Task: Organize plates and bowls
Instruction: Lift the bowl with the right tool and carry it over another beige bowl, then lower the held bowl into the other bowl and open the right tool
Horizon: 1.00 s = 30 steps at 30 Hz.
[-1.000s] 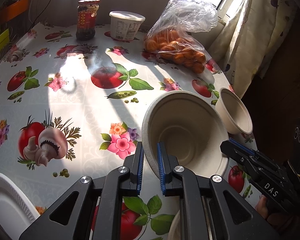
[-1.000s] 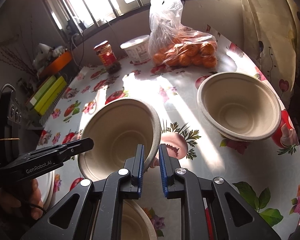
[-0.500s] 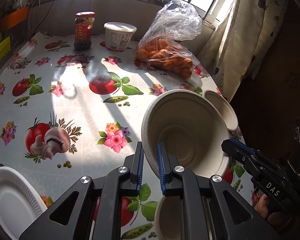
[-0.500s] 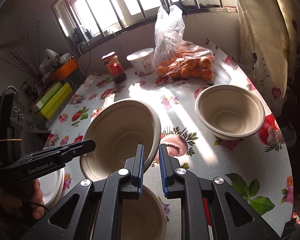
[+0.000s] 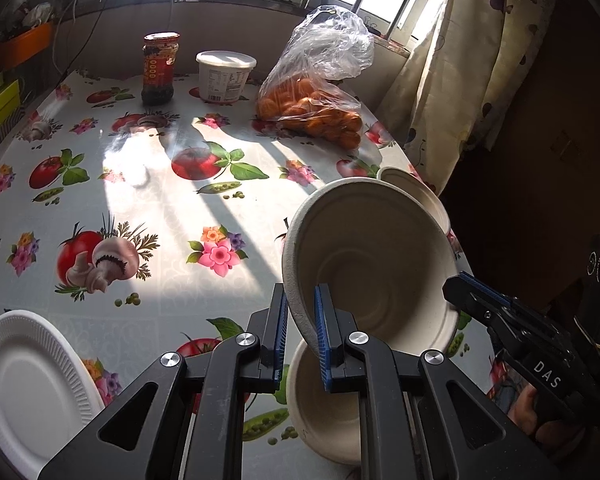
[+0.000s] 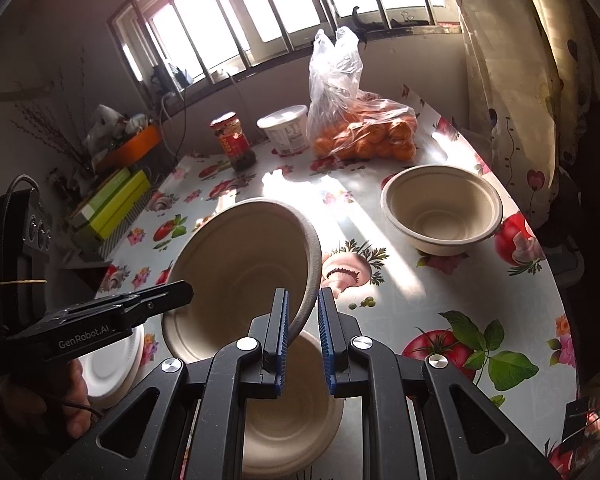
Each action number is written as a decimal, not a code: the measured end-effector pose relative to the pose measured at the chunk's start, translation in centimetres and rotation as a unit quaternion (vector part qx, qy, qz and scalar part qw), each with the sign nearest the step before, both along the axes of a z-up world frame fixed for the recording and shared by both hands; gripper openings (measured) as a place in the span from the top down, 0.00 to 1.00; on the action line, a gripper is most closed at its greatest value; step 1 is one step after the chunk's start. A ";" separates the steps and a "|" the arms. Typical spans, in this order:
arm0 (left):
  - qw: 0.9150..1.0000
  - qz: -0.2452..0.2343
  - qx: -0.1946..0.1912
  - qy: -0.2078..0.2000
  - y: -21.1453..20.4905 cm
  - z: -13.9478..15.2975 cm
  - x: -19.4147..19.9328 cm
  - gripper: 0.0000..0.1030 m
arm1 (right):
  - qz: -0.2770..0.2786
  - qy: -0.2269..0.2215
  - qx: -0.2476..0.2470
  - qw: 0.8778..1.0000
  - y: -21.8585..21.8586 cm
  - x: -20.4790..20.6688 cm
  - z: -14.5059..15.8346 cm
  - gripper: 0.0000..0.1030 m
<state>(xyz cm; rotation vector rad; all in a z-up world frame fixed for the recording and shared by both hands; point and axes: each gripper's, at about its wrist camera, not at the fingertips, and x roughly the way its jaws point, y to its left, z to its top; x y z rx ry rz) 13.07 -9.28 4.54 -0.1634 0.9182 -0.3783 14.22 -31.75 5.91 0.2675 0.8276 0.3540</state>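
Note:
A beige paper bowl (image 5: 372, 264) hangs tilted above the table, held at two opposite sides of its rim. My left gripper (image 5: 300, 312) is shut on its left rim, and my right gripper (image 6: 302, 316) is shut on its right rim (image 6: 312, 264). Each gripper shows in the other's view: the right gripper (image 5: 456, 284) and the left gripper (image 6: 180, 292). Directly under the held bowl, a second beige bowl (image 6: 292, 412) rests on the table. A third beige bowl (image 6: 440, 212) stands near the table's right edge. A white foam plate (image 5: 28, 380) lies at the front left.
At the back of the flowered tablecloth (image 5: 148, 208) stand a red-labelled jar (image 5: 160, 68), a white tub (image 5: 225, 76) and a plastic bag of oranges (image 5: 316, 108). A curtain (image 5: 452, 80) hangs past the right table edge. Yellow-green boxes (image 6: 112, 208) sit on the left.
Both grippers have risen and drawn back with the bowl between them. The bowl that was under it has come into view on the table below.

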 end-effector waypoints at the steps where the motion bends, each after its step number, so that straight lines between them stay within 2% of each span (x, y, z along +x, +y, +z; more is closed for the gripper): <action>1: 1.000 -0.001 0.000 -0.001 0.0 0.0 -0.2 0.86 | -0.001 -0.001 0.001 1.000 -0.1 -0.3 0.1 0.85; 19: 1.000 -0.013 0.000 0.012 -0.1 -0.9 -3.5 0.86 | -0.011 0.009 0.009 1.000 -0.4 -4.1 -0.7 0.85; 30: 0.999 -0.022 0.006 0.032 -0.5 -2.4 -4.6 0.86 | -0.020 0.031 0.008 0.999 -0.6 -5.5 -2.2 0.85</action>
